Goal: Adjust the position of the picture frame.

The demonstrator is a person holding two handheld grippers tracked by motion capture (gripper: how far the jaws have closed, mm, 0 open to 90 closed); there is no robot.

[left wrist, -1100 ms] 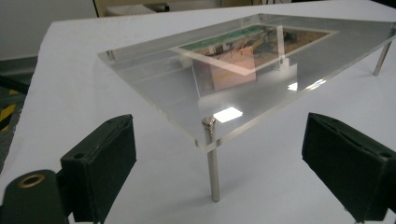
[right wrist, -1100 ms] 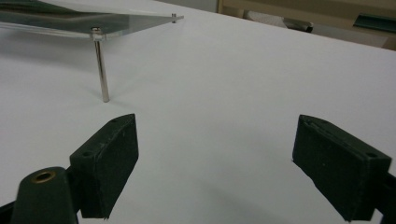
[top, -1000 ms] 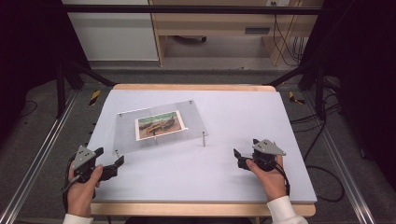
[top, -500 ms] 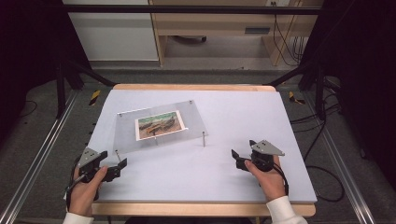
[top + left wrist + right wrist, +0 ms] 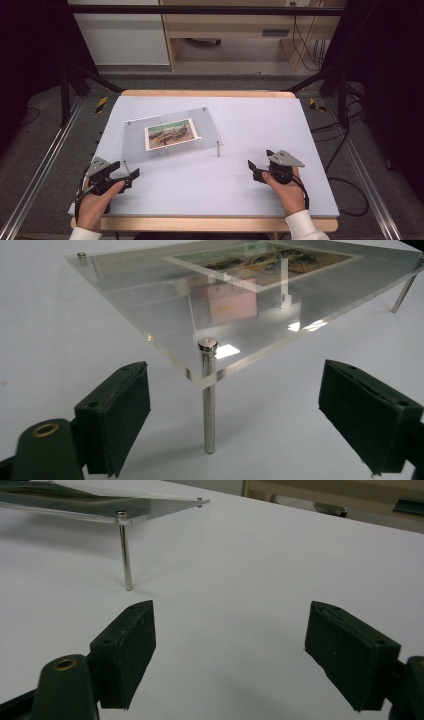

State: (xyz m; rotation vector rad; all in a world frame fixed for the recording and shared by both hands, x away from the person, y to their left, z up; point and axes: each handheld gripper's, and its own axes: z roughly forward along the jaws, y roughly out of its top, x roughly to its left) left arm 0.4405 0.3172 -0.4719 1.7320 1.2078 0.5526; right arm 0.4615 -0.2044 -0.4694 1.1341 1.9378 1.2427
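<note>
Left gripper gapes around the acrylic stand's metal leg, jaws easing inward; right gripper likewise, nothing between. High view adds the white table, centre frame.

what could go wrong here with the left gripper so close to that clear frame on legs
The left gripper is open with a thin metal leg of the clear frame between its jaws, which have just been closing a little. Squeezing or bumping that leg may tip or slide the frame. The picture in it could shift. The right gripper points at another leg and might knock it.
</note>
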